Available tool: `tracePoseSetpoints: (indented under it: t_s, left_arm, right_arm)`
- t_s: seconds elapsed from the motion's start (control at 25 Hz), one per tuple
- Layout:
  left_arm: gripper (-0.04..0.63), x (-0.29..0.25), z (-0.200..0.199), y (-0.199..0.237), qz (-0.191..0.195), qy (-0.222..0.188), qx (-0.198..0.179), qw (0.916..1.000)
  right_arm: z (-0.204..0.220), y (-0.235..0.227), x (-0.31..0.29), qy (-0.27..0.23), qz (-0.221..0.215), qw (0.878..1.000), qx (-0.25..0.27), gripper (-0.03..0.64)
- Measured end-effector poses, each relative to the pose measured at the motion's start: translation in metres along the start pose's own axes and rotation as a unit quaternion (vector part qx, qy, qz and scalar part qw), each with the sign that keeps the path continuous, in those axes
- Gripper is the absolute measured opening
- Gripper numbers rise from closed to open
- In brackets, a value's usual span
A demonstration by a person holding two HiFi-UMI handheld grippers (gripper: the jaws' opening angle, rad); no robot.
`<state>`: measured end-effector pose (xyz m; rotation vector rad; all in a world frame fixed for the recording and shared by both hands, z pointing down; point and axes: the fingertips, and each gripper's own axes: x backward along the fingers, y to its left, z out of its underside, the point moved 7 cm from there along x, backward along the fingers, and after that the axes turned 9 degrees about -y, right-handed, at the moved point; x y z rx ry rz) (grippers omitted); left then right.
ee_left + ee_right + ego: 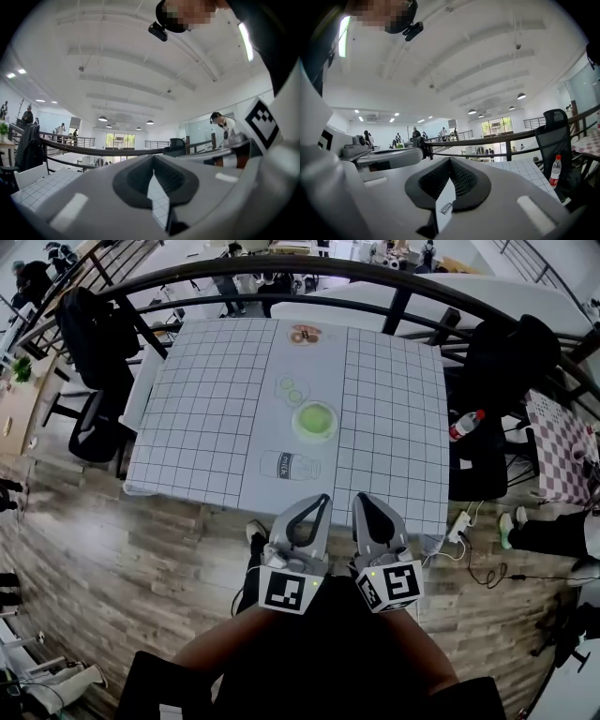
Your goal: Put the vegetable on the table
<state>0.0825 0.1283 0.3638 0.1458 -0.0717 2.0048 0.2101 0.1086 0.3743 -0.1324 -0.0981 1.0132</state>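
Observation:
A round green vegetable (pixel 314 420) lies near the middle of the white grid-cloth table (pixel 206 409), on the plain centre strip. On that strip are also faint slice outlines (pixel 292 390), a milk bottle outline (pixel 289 465) and a small plate picture (pixel 305 334). My left gripper (pixel 324 499) and right gripper (pixel 360 499) hover side by side at the table's near edge. Both are short of the vegetable. In the left gripper view the left gripper (pixel 153 157) has its jaws together with nothing in them. The right gripper (pixel 450 159) is likewise shut and holds nothing.
Black chairs stand at the table's left (pixel 94 343) and right (pixel 497 362). A bottle with a red label (pixel 466 425) rests by the right chair. A dark curved railing (pixel 281 273) runs behind the table. Cables and a power strip (pixel 459 521) lie on the wooden floor.

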Motion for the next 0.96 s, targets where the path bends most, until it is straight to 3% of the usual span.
tracePoseSetpoints:
  t_s: [0.28, 0.68, 0.96]
  left_arm:
    - [0.008, -0.002, -0.004, -0.013, 0.013, -0.003, -0.020, 0.9997]
    - [0.008, 0.001, -0.003, -0.024, 0.028, -0.001, -0.019, 0.9994]
    - [0.008, 0.009, 0.001, -0.017, 0.017, -0.002, 0.013, 0.9998]
  right_arm:
    - [-0.011, -0.005, 0.012, -0.015, -0.001, 1.000, 0.011, -0.002]
    - [-0.010, -0.008, 0.027, -0.017, 0.019, 0.999, 0.023, -0.002]
    - [-0.009, 0.002, 0.029, -0.024, 0.017, 0.998, 0.056, -0.002]
